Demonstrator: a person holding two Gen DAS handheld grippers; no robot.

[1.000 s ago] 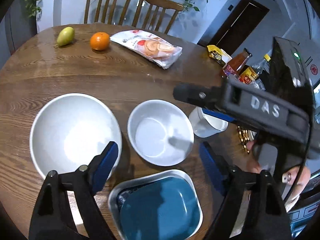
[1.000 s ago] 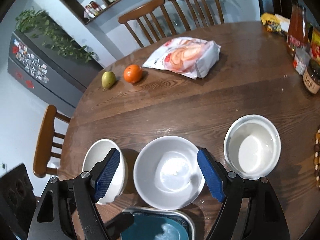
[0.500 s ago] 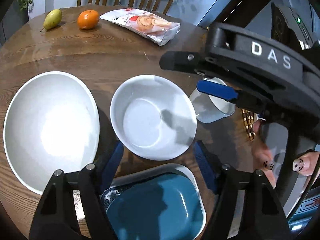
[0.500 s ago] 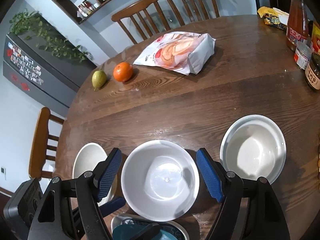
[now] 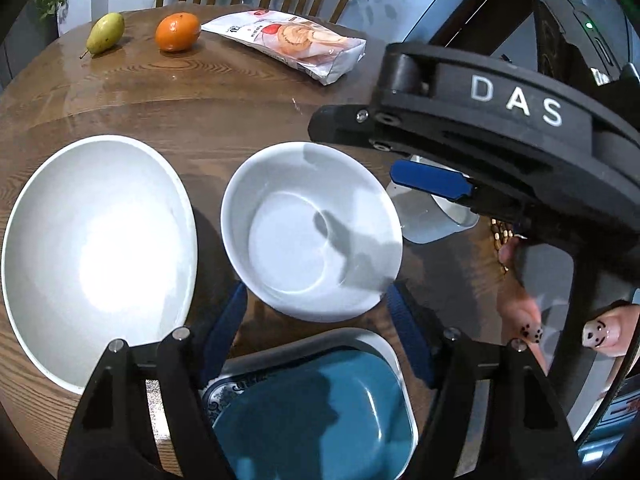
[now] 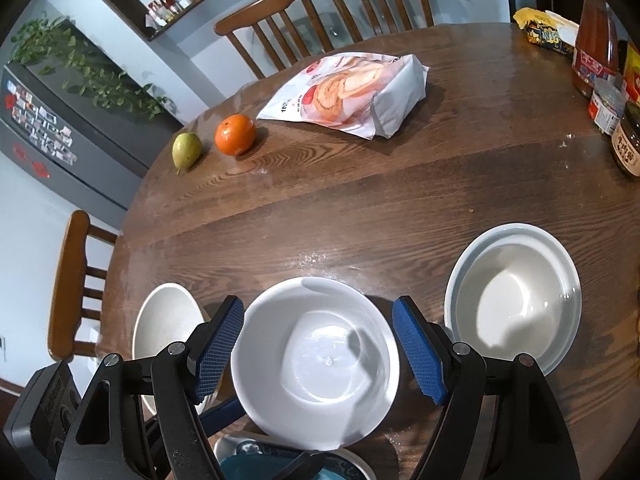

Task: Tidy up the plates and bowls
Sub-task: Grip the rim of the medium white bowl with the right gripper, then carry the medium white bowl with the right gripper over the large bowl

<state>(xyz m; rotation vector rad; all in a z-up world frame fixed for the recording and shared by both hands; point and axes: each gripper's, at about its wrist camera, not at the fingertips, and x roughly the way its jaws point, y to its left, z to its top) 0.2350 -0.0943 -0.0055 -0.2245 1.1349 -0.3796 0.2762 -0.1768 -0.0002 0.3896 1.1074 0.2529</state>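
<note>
Both grippers are straddling the middle white bowl (image 6: pixel 316 364) on the wooden table (image 6: pixel 360 200): left gripper (image 5: pixel 316 328) and right gripper (image 6: pixel 318 344) jaws are standing partly open, holding nothing. Next, one probably needs to be closing on its rim.

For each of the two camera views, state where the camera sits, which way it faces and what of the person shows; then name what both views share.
Left wrist: on the left gripper, looking steeply down at the middle white bowl; the right gripper and fingers show.
Right wrist: on the right gripper, looking down over the same bowl; no hand shows.
Shared: that bowl, orange, pear.
</note>
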